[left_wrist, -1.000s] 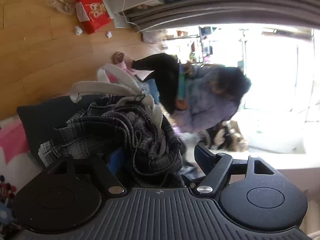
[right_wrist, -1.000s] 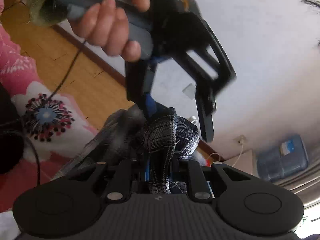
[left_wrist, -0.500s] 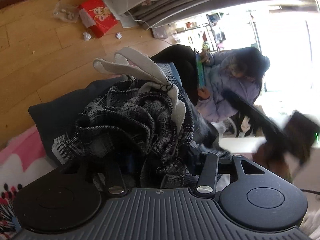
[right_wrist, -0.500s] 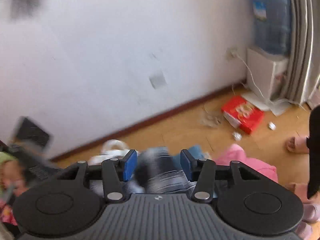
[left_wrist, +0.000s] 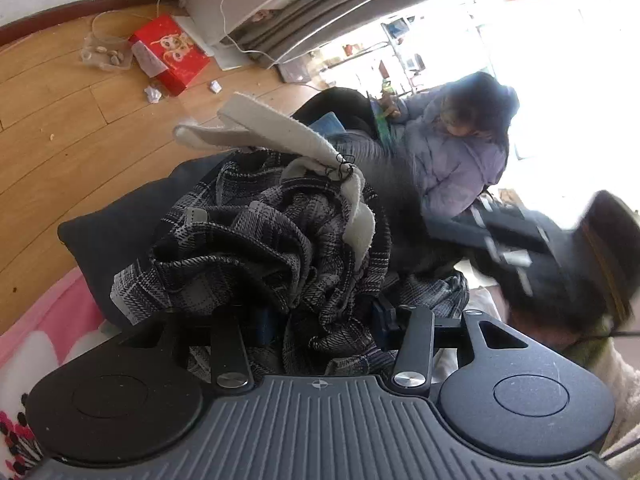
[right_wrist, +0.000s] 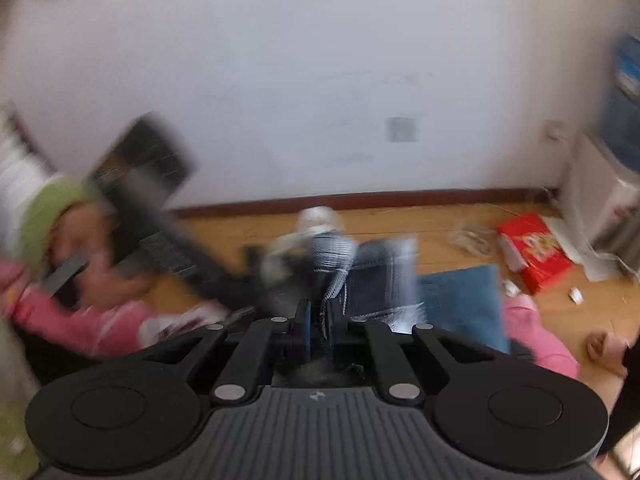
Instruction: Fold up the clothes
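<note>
Between the left gripper's (left_wrist: 322, 322) blue pads a thick bunch of the plaid garment (left_wrist: 256, 248) is clamped, its cream straps (left_wrist: 276, 132) splaying upward — over a dark cushion (left_wrist: 108, 236). The right gripper (right_wrist: 318, 330) has just been closing; its jaws stand narrow, pinching a plaid fold — beyond lies wooden floor (right_wrist: 440, 224) and a red box (right_wrist: 534, 252).

Bright daylight pours in from the window (left_wrist: 560, 40) in the left wrist view and washes that corner out to white. The checked cloth (left_wrist: 260, 248) close up looks sharp. The right wrist view is smeared with blur, so shapes on its left are hard to tell. Both pictures bend at the edges.
</note>
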